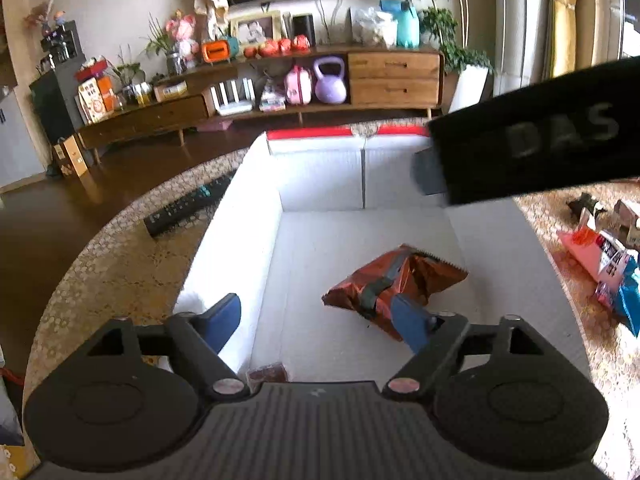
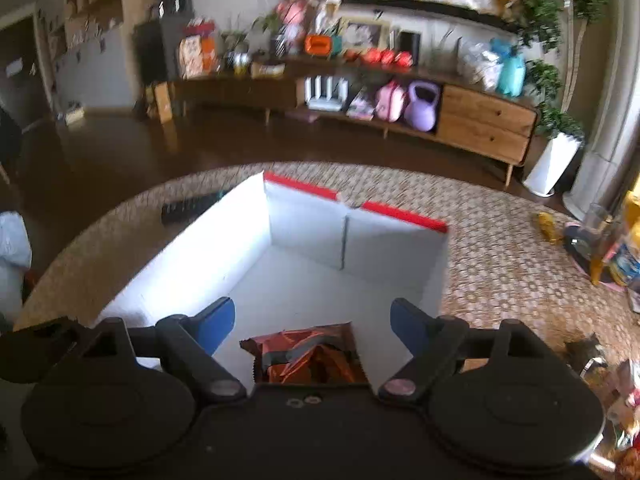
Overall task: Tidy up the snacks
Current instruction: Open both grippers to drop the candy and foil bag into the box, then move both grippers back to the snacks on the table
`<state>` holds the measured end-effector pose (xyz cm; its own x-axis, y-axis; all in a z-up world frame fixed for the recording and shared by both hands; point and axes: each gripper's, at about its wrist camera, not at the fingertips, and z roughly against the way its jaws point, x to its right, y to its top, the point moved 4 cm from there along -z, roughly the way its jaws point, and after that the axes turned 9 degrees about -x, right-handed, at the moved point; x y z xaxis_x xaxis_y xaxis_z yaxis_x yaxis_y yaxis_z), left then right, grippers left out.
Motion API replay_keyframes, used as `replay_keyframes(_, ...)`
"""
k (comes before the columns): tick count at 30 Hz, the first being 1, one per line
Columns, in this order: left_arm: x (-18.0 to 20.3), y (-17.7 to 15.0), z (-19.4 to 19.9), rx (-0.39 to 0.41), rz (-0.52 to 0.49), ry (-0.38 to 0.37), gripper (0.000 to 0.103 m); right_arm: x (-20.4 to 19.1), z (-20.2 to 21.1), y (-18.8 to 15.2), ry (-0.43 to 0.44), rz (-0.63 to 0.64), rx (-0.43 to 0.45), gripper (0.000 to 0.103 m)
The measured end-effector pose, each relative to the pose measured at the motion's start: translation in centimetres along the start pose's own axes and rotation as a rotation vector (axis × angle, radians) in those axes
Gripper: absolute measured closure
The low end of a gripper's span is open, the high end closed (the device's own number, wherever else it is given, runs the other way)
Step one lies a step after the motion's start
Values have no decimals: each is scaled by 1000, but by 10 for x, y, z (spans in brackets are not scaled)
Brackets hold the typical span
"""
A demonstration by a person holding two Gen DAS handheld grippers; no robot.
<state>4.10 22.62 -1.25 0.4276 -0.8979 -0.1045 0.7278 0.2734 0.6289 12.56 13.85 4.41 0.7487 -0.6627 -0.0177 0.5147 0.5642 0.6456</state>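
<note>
The left gripper is hanging over the white cardboard box with its blue fingers spread wide and gripping nothing. The left finger is sitting above the box's left wall, and the right finger is overlapping the near edge of the orange-brown snack packet, which is lying on the box floor just ahead and to the right of this claw. A small dark red snack is peeking out right below the claw, at the near end of the box.

The right gripper is also hovering over the box, jaws wide and empty, with the packet lying directly beneath and between its fingers. Loose snack packs are lying on the patterned table surface well to the right of the left claw, outside the box. A black remote is resting left of the box.
</note>
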Motion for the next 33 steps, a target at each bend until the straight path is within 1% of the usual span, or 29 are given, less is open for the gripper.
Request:
replay_keyframes(5, 4, 2, 13, 45, 8, -2, 20, 23, 23, -5, -16, -76, 65, 18)
replay_keyframes(10, 11, 8, 26, 79, 17, -17, 20, 47, 39, -14, -37, -147, 100, 18)
replay_keyframes(17, 32, 12, 36, 117, 4, -52, 18, 76, 62, -39, -73, -235, 153, 16)
replay_keyframes(21, 48, 12, 38, 123, -22, -82, 18, 92, 74, -58, -104, -269, 170, 15)
replay_keyframes(33, 94, 6, 49, 156, -93, -174, 17, 138, 98, -114, -210, -375, 182, 14)
